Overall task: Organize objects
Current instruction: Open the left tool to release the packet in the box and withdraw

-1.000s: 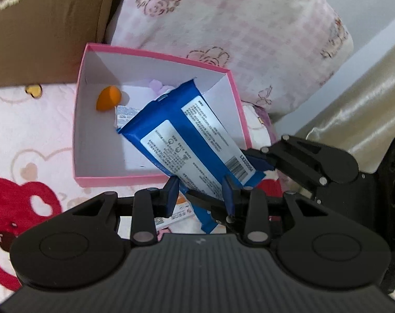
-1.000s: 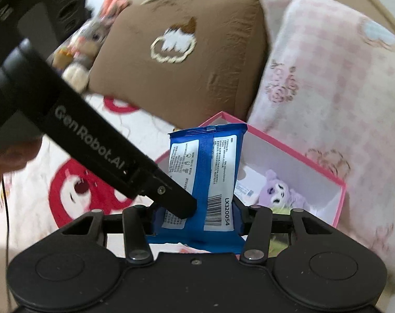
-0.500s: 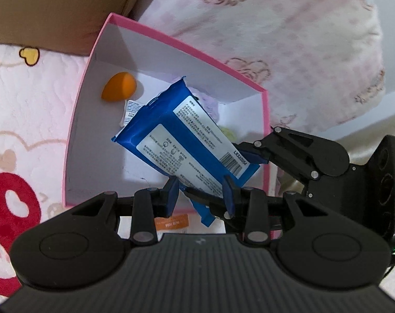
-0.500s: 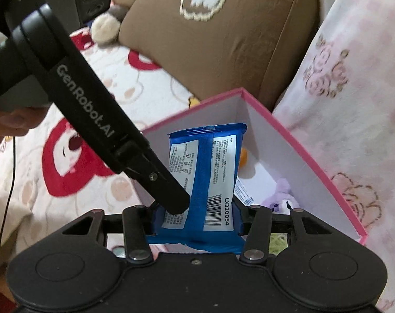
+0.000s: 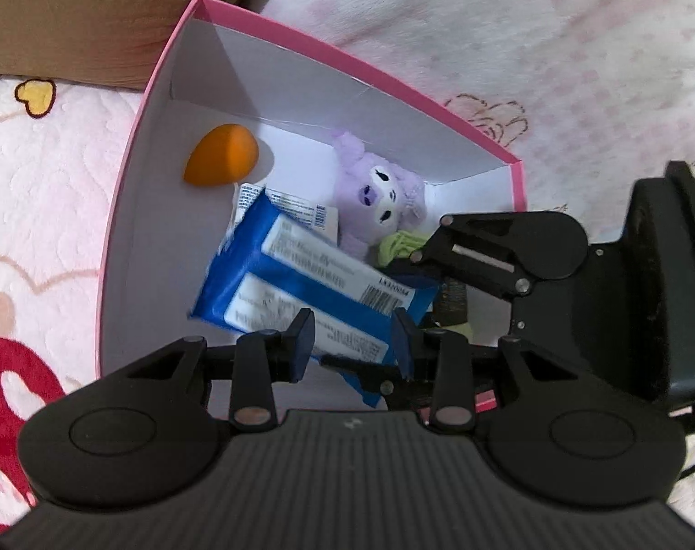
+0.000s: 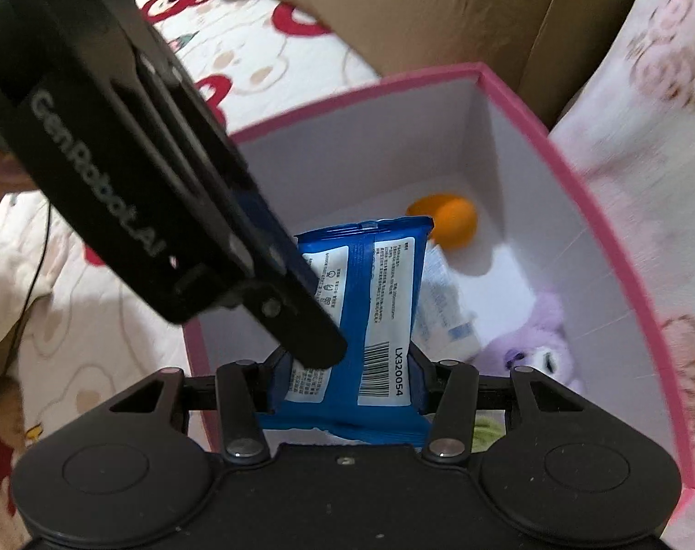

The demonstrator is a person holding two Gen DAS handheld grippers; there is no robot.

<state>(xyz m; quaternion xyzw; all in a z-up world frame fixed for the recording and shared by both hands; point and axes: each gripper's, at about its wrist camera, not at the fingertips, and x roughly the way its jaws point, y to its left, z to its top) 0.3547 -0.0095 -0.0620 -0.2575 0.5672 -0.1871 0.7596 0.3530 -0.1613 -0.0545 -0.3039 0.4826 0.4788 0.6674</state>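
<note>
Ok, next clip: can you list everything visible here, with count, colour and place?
pink cardboard box with white inside: one, on the bedspread, open.
blue plastic packet with white labels: one, over the box, pinched by both grippers.
orange teardrop sponge: one, on the box floor, near a corner.
purple plush toy: one, inside the box.
white printed sachet: one, partly under the packet.
green yarn-like bundle: one, beside the plush; identity unclear.
brown cushion: one, behind the box.
pink floral pillow: one, beside the box.
white bedspread with red prints: underneath.
left gripper: black, shut on the packet.
right gripper: black, shut on the packet.
</note>
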